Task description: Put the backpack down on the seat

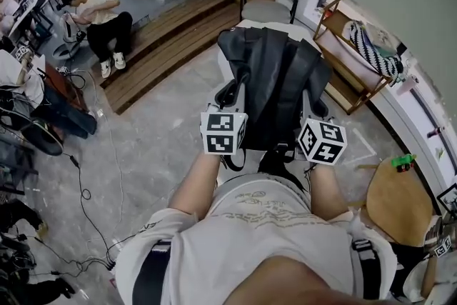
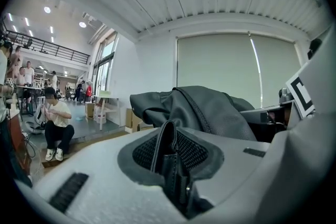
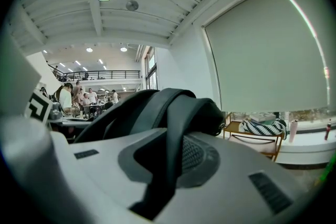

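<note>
Both grippers are clenched on the load. Your left gripper (image 2: pixel 175 173) is clamped on a black leather-look strap (image 2: pixel 167 139) of the black soft backpack (image 1: pixel 275 71); the strap stands upright between the jaws, pads pressing on it. Your right gripper (image 3: pixel 160 181) is clamped on a wider black padded shoulder strap (image 3: pixel 176 123) that loops up and over the jaws. The backpack hangs in the air between the two grippers, stretched away from you, with its bulk at the far end. It's not on the seat: the grey padded chair with the black frame (image 1: pixel 265 7) is just beyond the backpack's far end, against the white wall. There's a pale surface under the backpack's far edge; I can't tell what it is. To your right is a wooden rack (image 1: pixel 343 82) carrying a black-and-white striped bag (image 1: pixel 375 53), and nearer you a round wooden desk (image 1: pixel 396 200). To your left, a person in a white shirt (image 1: pixel 96 14) sits on the wooden steps (image 1: pixel 171 46).
</note>
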The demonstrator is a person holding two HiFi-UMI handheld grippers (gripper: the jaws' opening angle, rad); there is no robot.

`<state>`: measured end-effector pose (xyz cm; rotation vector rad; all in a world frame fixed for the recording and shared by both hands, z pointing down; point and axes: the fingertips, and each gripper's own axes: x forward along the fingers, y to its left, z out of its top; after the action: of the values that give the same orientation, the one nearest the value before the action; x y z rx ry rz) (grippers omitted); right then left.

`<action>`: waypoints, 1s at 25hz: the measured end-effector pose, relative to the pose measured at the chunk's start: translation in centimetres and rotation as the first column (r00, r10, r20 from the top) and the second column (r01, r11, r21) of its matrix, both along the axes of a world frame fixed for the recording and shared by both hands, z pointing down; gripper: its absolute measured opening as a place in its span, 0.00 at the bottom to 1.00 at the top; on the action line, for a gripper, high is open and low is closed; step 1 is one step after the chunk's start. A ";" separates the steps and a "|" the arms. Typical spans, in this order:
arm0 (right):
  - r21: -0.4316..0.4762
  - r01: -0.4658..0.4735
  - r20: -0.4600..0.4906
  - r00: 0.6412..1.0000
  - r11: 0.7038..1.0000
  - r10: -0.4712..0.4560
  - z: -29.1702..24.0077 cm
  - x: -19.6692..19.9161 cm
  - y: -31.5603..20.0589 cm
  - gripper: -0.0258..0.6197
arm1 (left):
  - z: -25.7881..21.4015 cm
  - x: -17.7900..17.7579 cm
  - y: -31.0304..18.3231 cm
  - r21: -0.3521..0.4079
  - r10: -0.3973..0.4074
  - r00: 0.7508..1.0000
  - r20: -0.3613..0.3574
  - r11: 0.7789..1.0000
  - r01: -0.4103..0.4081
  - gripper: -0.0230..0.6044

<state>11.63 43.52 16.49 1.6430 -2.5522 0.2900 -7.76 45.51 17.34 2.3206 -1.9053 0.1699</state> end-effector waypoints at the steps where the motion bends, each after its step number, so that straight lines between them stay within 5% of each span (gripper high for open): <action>1: -0.002 0.001 0.003 1.000 1.000 -0.001 0.2 -0.2 -0.7 0.12 | 0.1 -0.2 -0.7 -0.002 -0.002 1.000 0.004 1.000 0.002 0.16; 11: -0.011 0.013 0.033 0.999 1.000 -0.013 1.2 -1.6 -6.0 0.12 | 0.8 -1.6 -5.6 -0.015 -0.006 1.000 0.020 1.000 0.006 0.16; 25: -0.039 0.051 0.041 0.998 0.998 -0.049 1.7 -1.6 -20.5 0.12 | 1.9 -1.5 -19.7 -0.063 -0.017 1.000 0.002 0.998 0.017 0.16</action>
<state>10.03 22.98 18.21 1.5726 -2.5944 0.3703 -9.27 25.79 19.21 2.2642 -1.8913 0.2257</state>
